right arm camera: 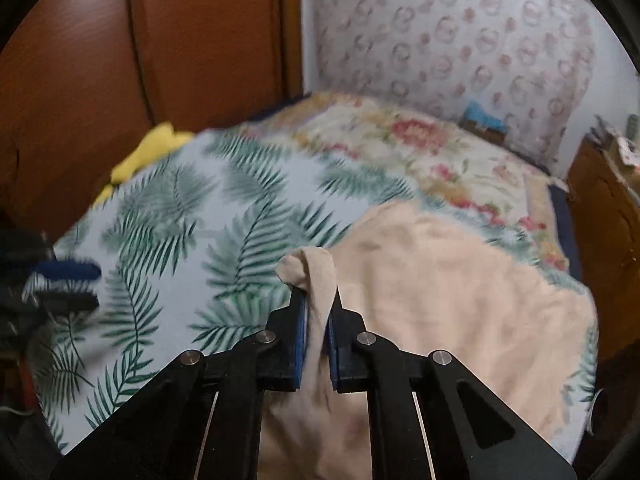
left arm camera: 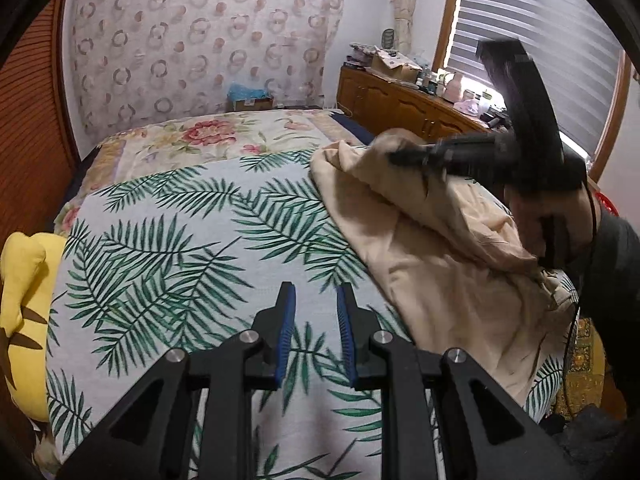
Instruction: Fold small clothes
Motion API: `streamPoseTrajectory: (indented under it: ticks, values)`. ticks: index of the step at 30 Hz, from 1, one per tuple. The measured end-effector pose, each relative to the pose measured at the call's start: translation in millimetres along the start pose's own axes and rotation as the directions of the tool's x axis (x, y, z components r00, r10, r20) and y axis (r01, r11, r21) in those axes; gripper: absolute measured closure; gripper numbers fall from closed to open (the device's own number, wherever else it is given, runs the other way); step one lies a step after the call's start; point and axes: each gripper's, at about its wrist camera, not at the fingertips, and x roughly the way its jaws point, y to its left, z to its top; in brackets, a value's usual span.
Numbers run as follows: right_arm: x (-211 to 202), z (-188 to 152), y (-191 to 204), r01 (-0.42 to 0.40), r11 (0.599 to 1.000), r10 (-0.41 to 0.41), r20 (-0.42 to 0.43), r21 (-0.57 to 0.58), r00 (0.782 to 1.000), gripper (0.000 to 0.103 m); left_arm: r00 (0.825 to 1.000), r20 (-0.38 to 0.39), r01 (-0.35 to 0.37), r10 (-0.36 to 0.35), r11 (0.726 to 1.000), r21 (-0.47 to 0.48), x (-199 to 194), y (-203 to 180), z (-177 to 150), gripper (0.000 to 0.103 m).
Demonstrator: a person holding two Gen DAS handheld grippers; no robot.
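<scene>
Taking the palm-leaf spread (left arm camera: 168, 240) as landmark: over its left part the left gripper (left arm camera: 316, 312) hovers, fingers slightly parted with nothing between them. The beige garment (left arm camera: 440, 248) lies crumpled on its right part, rightward of those fingers, long axis running near to far. The right gripper (right arm camera: 318, 312) is nearer, pinching a gathered edge. No readable writing shows.
</scene>
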Motion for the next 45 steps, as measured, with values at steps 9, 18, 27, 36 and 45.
streamPoseTrajectory:
  ticks: [9, 18, 27, 36, 45]
  values:
    - [-41, 24, -114, 0.236, 0.960, -0.244, 0.041, 0.149, 0.969, 0.096, 0.999, 0.010, 0.051, -0.052, 0.998, 0.032, -2, -29, 4, 0.084]
    - [-57, -16, -173, 0.389, 0.879, -0.391, -0.050, 0.275, 0.919, 0.052, 0.996, -0.026, 0.081, -0.080, 0.996, 0.046, 11, -46, -3, 0.084]
    - [-106, -98, -80, 0.260, 0.951, -0.259, -0.028, 0.169, 0.965, 0.052, 0.989, -0.075, 0.133, -0.126, 0.987, 0.089, 19, -69, -19, 0.076]
    - [-127, -171, -45, 0.215, 0.952, -0.200, -0.091, 0.219, 0.976, 0.056, 0.984, -0.120, 0.144, -0.131, 0.983, 0.109, 21, -86, -33, 0.073]
    - [-132, -196, -38, 0.175, 0.949, -0.154, -0.101, 0.262, 0.983, 0.067, 0.981, -0.157, 0.132, -0.114, 0.985, 0.108, 26, -92, -44, 0.071]
